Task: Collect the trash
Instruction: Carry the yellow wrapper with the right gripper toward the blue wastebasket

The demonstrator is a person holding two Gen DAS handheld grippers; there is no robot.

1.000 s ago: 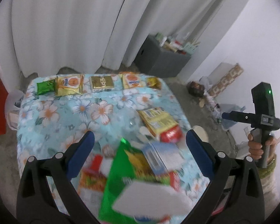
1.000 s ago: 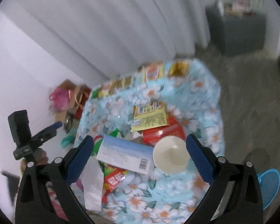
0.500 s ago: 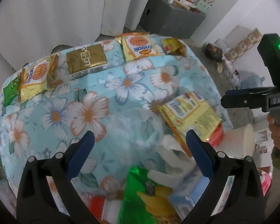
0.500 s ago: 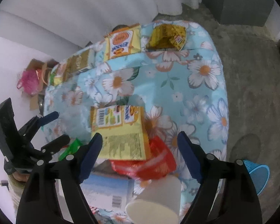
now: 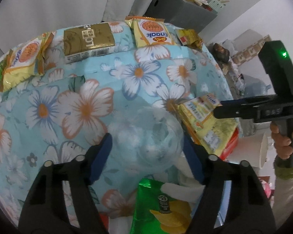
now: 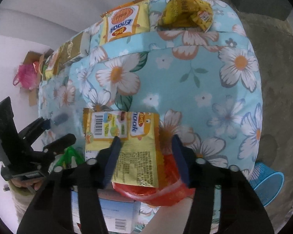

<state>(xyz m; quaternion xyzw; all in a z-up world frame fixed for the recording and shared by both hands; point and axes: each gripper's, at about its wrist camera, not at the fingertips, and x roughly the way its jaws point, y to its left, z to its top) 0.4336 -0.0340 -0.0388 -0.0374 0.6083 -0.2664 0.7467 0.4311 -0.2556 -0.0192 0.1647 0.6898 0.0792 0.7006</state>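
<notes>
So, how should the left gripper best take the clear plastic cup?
Grip the clear plastic cup across its round wall, coming from above. It seems to lie on its side on the cloth, so both flanks are free. The left gripper already straddles it, jaws closing.

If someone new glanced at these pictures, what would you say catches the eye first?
The bright floral tablecloth dominates both views, with snack packets lined along its far edge. Nearer, the left hand-held gripper is closing around a clear plastic cup, while the right hand-held gripper closes over a yellow snack wrapper lying on a red bag.
</notes>
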